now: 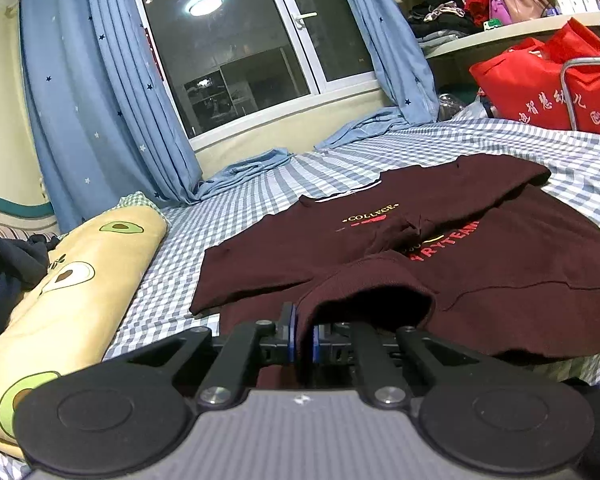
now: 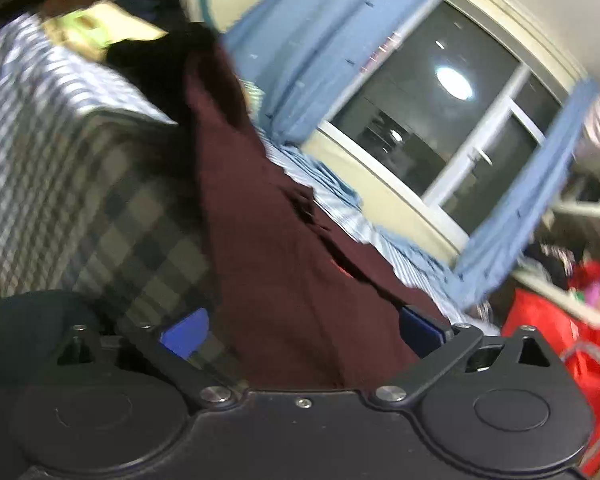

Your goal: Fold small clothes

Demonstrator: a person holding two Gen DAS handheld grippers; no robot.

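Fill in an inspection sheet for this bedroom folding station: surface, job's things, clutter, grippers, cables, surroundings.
Surface: bed with checked sheet.
Job's things: maroon T-shirt lying on the sheet, partly folded over itself.
Clutter: avocado-print pillow, dark clothes, red bag.
Grippers: left gripper shut on the T-shirt's hem; right gripper open, shirt fabric between the pads, picture blurred.
Cables: nothing seen.
Surroundings: window, blue curtains, shelves of clothes and bags.
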